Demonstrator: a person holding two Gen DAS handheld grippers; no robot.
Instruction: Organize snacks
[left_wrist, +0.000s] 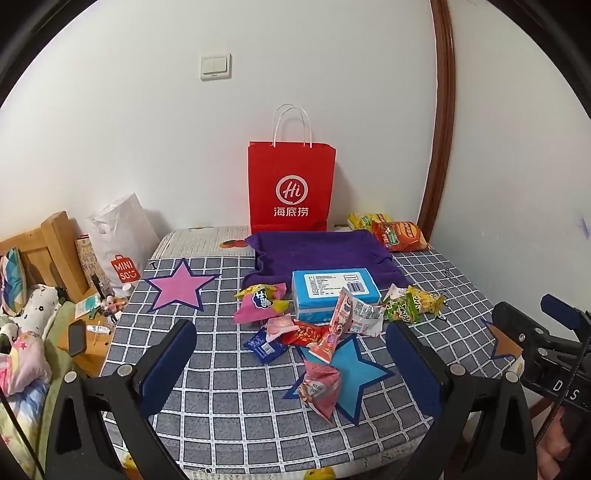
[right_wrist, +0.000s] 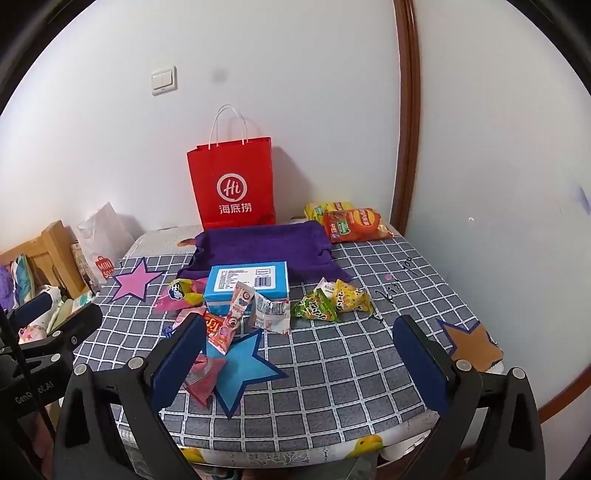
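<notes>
- Left wrist view showed me the left hand-held gripper (left_wrist: 291, 363) spread wide and holding nothing, hovering over the near edge of the checked surface (left_wrist: 221, 406).
- Right hand-held gripper (right_wrist: 299, 354) was likewise wide apart and empty.
- I saw the loose snacks heaped mid-surface: a pink packet (left_wrist: 319, 389) lying on the blue star (left_wrist: 360, 373), a dark blue packet (left_wrist: 266, 345) just behind it, and green and yellow packets (right_wrist: 330, 301) to the right.
- A blue box (left_wrist: 334, 293) sat on the front edge of the purple cloth (left_wrist: 317, 251).
- Behind them a red paper bag (right_wrist: 232, 184) stood upright against the wall, with an orange chip bag (right_wrist: 356, 223) lying beside it.
</notes>
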